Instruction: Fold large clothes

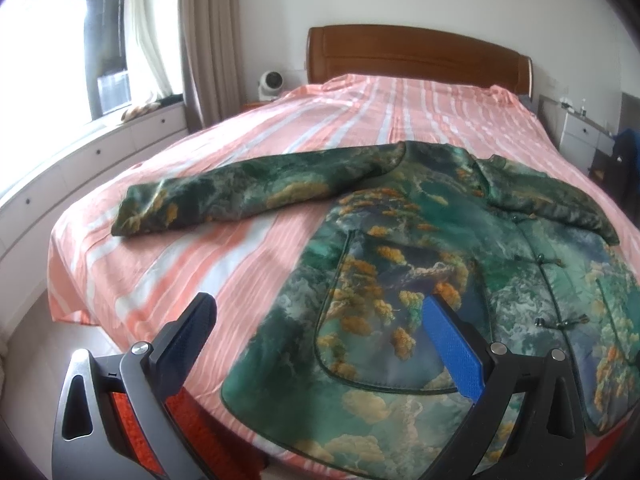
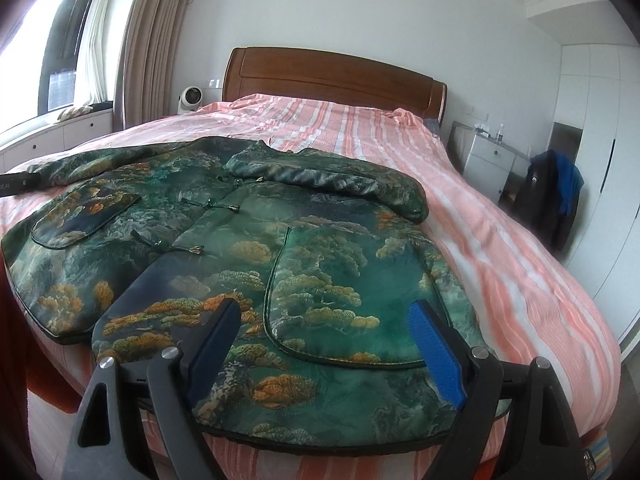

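you hold both tongs above the near edge of the bed [image 1: 248, 168], and both look down over the jacket [image 1: 400, 248].

your left gripper [image 1: 318, 316] is wide open. its dark finger stands over the striped sheet [image 1: 200, 264], and its blue finger stands over the lower front of the jacket, near the big pocket [image 1: 372, 320]. nothing is between the two pads, and they do not press on any cloth.

your right gripper [image 2: 326, 320] is wide open too. both of its fingers stand over the hem part of the jacket [image 2: 248, 248], with the other pocket [image 2: 344, 304] showing between them. i cannot tell if the tips touch the cloth, but the pads are well apart and hold nothing.

the jacket is green with orange and pale cloud patterns. it lies flat, front side up, on the near half of the bed, with its hem toward you and its collar toward the wooden headboard [image 2: 332, 76]. the front is closed with small knot buttons [image 2: 234, 208] in a line. in the left view, one sleeve [image 1: 248, 192] is spread out straight to the left over the sheet. the other sleeve [image 2: 340, 184] is folded across the upper chest, on the right side.

behind the bed, a small white fan [image 2: 191, 98] stands beside the headboard, and a curtain [image 2: 156, 36] hangs at the window side.
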{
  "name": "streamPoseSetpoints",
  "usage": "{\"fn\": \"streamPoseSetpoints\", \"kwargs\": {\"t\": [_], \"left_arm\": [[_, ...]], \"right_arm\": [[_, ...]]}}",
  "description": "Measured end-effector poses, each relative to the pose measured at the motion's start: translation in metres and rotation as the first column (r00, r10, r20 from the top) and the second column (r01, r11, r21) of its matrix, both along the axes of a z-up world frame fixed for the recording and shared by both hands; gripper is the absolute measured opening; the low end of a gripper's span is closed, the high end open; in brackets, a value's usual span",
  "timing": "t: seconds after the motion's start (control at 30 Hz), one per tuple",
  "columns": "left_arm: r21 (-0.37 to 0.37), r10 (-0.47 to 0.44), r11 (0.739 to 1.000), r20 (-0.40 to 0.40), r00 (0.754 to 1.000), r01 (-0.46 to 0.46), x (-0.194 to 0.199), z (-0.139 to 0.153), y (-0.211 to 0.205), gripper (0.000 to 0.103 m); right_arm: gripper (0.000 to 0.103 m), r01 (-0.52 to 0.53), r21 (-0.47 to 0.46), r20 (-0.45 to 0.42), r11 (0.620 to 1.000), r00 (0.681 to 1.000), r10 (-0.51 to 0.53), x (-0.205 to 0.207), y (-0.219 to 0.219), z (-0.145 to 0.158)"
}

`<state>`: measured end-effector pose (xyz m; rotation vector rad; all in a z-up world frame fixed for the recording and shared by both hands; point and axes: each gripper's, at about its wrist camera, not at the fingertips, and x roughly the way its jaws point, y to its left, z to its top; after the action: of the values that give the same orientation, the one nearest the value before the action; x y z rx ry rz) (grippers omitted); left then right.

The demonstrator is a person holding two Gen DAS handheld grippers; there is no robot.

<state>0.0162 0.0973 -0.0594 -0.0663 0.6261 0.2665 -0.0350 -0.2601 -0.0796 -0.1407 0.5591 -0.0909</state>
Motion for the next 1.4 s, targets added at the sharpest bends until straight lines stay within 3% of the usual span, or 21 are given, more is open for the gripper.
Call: {"fn": "streamPoseSetpoints", "kwargs": {"t": [0.17, 0.3, 0.4, 0.5, 0.6, 0.63, 0.73, 0.9, 0.93, 0.97, 1.0, 1.03, 1.13, 1.23, 1.27, 1.33, 1.4], "left_arm": [[-0.031, 0.000, 1.000, -0.032, 0.999, -0.001, 0.012, 0.005, 0.012, 0.102], [-0.119, -0.008, 0.993, -0.046, 0.999, 0.003, 0.031, 0.016, 0.047, 0.102], [-0.248, -0.008, 0.969, -0.092, 0.996, -0.016, 0.060, 0.019, 0.093, 0.102], [-0.368, 0.017, 0.928, -0.127, 0.992, -0.063, 0.087, 0.011, 0.138, 0.102], [-0.494, 0.080, 0.853, -0.195, 0.978, -0.168, 0.114, -0.014, 0.191, 0.102], [-0.532, 0.123, 0.816, -0.219, 0.968, -0.224, 0.121, -0.026, 0.213, 0.102], [-0.568, 0.229, 0.750, -0.258, 0.939, -0.339, 0.130, -0.051, 0.252, 0.102], [-0.583, 0.358, 0.681, -0.263, 0.896, -0.444, 0.143, -0.066, 0.291, 0.102], [-0.582, 0.384, 0.671, -0.258, 0.887, -0.459, 0.147, -0.063, 0.295, 0.098], [-0.573, 0.403, 0.670, -0.252, 0.880, -0.471, 0.150, -0.060, 0.297, 0.075], [-0.560, 0.414, 0.677, -0.246, 0.876, -0.478, 0.154, -0.056, 0.299, 0.052], [-0.537, 0.390, 0.705, -0.252, 0.885, -0.464, 0.163, -0.049, 0.298, 0.014], [-0.419, 0.379, 0.799, -0.206, 0.902, -0.431, 0.178, -0.013, 0.281, 0.012], [-0.251, 0.310, 0.912, -0.096, 0.946, -0.324, 0.202, 0.052, 0.232, 0.012], [-0.215, 0.280, 0.933, -0.067, 0.958, -0.288, 0.209, 0.068, 0.221, 0.012], [-0.096, 0.164, 0.982, 0.012, 0.986, -0.162, 0.228, 0.111, 0.162, 0.012], [0.003, 0.029, 1.000, 0.066, 0.997, -0.030, 0.245, 0.143, 0.098, 0.012]], "right_arm": [[0.085, 0.000, 0.004, 0.011, 1.000, 1.000, 0.000, -0.001, -0.002, 0.001], [0.085, 0.005, 0.010, 0.011, 1.000, 1.000, -0.005, 0.000, -0.004, 0.001], [0.085, 0.002, 0.009, 0.004, 1.000, 1.000, -0.002, 0.000, -0.004, 0.000], [0.085, -0.003, 0.000, 0.008, 1.000, 1.000, 0.003, -0.001, -0.001, 0.001], [0.085, -0.009, -0.011, 0.008, 1.000, 1.000, 0.009, -0.001, 0.002, 0.001], [0.085, -0.010, -0.014, 0.006, 1.000, 1.000, 0.010, -0.001, 0.002, 0.000], [0.085, -0.011, -0.020, -0.002, 1.000, 1.000, 0.011, 0.000, 0.003, -0.001], [0.085, -0.019, -0.029, -0.027, 0.999, 0.999, 0.019, 0.003, 0.006, -0.007], [0.085, -0.022, -0.032, -0.032, 0.999, 0.999, 0.021, 0.004, 0.007, -0.008], [0.085, -0.027, -0.036, -0.037, 0.999, 0.999, 0.026, 0.005, 0.008, -0.009], [0.085, -0.031, -0.041, -0.039, 0.999, 0.999, 0.029, 0.005, 0.010, -0.009], [0.085, -0.033, -0.043, -0.039, 0.999, 0.999, 0.031, 0.005, 0.010, -0.009], [0.085, -0.038, -0.041, -0.033, 0.998, 0.999, 0.037, 0.004, 0.010, -0.009], [0.085, -0.040, -0.028, -0.033, 0.999, 0.999, 0.039, 0.005, 0.009, -0.009], [0.085, -0.041, -0.020, -0.034, 0.999, 0.999, 0.040, 0.005, 0.008, -0.009], [0.085, -0.042, -0.007, -0.033, 0.999, 0.999, 0.041, 0.007, 0.006, -0.009], [0.085, -0.041, 0.003, -0.031, 0.999, 0.999, 0.041, 0.007, 0.003, -0.008]]}}
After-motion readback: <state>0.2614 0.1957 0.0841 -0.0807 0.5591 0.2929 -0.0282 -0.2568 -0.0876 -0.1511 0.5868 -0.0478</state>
